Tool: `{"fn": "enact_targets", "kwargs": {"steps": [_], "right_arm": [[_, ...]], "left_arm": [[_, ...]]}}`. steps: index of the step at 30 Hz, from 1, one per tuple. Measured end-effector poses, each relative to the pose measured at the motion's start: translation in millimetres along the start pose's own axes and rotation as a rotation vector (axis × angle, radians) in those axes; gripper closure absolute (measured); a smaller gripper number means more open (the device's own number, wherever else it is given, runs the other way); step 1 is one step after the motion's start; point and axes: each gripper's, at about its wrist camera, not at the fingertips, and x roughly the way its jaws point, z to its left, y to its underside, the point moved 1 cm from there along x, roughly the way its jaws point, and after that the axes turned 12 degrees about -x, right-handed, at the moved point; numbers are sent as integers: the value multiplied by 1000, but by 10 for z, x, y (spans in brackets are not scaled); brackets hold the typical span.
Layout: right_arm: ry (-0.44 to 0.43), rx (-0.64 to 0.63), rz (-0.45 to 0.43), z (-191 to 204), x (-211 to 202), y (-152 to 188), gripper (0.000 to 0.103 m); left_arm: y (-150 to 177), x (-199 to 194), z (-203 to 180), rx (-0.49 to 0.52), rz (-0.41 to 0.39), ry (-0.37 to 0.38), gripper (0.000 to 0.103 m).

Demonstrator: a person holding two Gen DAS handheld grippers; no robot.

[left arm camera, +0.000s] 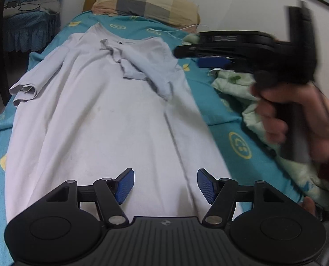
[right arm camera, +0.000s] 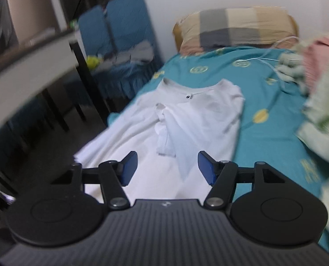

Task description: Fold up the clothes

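Left wrist cam: left gripper (left arm camera: 165,186) has its blue pads spread wide, empty, hovering over the hem end of the white t-shirt (left arm camera: 102,119) stretched out ahead on the teal bedsheet (left arm camera: 231,133). One sleeve (left arm camera: 151,66) is folded across the chest. Right wrist cam: right gripper (right arm camera: 167,168) also wide apart, empty, shirt straight ahead, checked pillow (right arm camera: 233,28) beyond.

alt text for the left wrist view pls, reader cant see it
A pale T-shirt lies flat on a teal bedsheet, its right sleeve folded inward across the chest. The open left gripper hovers over the hem, while a hand holds the blurred right gripper at the right.
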Motion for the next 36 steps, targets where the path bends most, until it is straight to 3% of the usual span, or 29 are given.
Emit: {"fn": "enact_targets", "kwargs": {"steps": [2,4,6,8,16,20,24,29,31,33,36], "right_arm": [[16,-47,52,12,424,-23,46],[57,-93,109,14,787,-7,56],[81,-81,145,-43,1023,15,84],[90,-82,143,-48,1125,1,97],[82,-38,-3,-52,931,-335,99],[61,-16,1,-60,1036,-461,99],[63,-70,71,19,1335,-314,98],[40,-23,46,11,1249,-167,94],[45,-22,34,30,1092,-169,84],[38,-7,3,45,860,-194,51],[34,23,-53,94,406,-216,43]], "left_arm": [[-6,43,101,-19,11,0,37],[9,75,142,-36,24,17,37],[36,100,146,-52,39,44,37],[64,124,150,-68,54,72,37],[193,191,32,-58,80,124,37],[212,205,12,-57,85,133,37],[176,190,39,-57,79,124,37],[58,87,95,-28,40,78,37],[0,16,119,-11,8,54,36],[-45,-68,131,0,-28,30,36],[-97,-199,145,6,-76,3,36]]}}
